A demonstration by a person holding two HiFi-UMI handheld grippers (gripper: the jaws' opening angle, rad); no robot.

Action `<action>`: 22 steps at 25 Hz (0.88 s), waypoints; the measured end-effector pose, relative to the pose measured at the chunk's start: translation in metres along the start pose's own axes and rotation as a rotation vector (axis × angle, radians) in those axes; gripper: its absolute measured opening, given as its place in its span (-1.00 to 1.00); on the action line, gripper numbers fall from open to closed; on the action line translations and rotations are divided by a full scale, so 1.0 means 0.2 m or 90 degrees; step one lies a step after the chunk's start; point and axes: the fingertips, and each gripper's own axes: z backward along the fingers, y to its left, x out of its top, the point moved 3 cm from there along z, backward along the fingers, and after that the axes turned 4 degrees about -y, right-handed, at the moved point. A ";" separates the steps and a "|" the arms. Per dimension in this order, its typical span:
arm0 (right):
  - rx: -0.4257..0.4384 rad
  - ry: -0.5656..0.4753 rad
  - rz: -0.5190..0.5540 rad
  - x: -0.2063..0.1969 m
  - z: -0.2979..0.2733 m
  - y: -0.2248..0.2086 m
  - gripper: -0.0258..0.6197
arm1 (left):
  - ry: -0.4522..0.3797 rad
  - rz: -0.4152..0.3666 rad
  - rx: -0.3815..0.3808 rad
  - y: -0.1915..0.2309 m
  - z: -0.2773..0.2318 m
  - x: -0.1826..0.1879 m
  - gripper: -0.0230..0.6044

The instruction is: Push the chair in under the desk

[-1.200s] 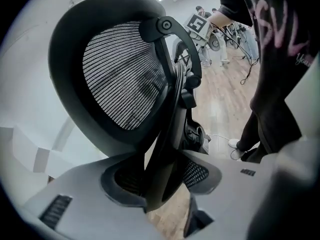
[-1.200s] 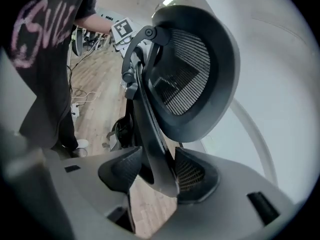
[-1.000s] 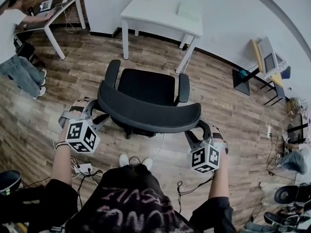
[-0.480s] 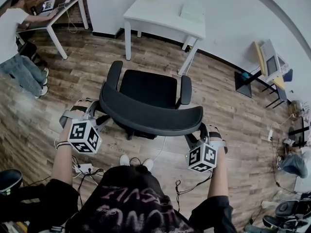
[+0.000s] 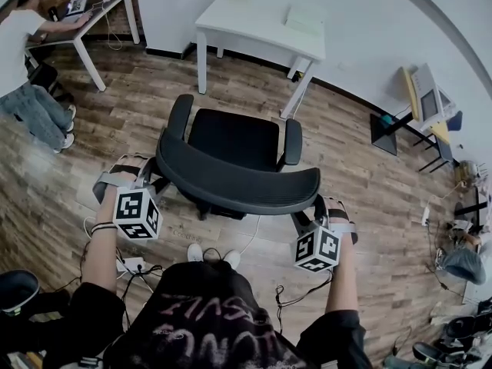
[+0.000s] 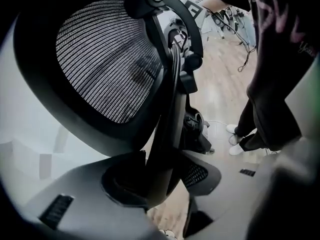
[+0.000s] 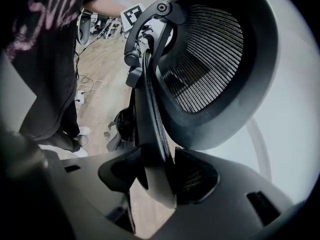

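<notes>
A black office chair (image 5: 234, 138) stands on the wood floor, its seat facing the white desk (image 5: 261, 23) at the back wall and a short way from it. My left gripper (image 5: 150, 177) is at the left end of the curved mesh backrest (image 5: 231, 181), my right gripper (image 5: 311, 210) at the right end. In the left gripper view the jaws (image 6: 162, 176) have just been closing and the backrest's edge (image 6: 165, 109) sits pressed between the pads. In the right gripper view the gripper (image 7: 160, 176) is shut on the backrest's other edge (image 7: 150, 124).
A person (image 5: 23, 44) sits at a second desk (image 5: 92, 14) at the back left. Cables and a power strip (image 5: 131, 266) lie on the floor by my feet. A monitor and clutter (image 5: 427, 91) stand along the right wall. Wood floor (image 5: 354, 167) surrounds the chair.
The left gripper has turned slightly on the backrest's left end. The chair keeps its place before the desk, and the right gripper has hardly shifted.
</notes>
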 end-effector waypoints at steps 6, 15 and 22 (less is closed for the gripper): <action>-0.006 0.004 -0.003 -0.01 -0.01 0.00 -0.25 | -0.006 0.006 0.008 -0.01 -0.01 0.00 -0.26; -0.011 0.013 -0.015 -0.01 -0.03 -0.01 -0.23 | -0.023 0.019 0.006 0.01 -0.03 -0.01 -0.25; -0.029 0.019 -0.020 0.02 -0.08 -0.04 -0.22 | -0.025 0.022 0.013 0.07 -0.06 -0.05 -0.23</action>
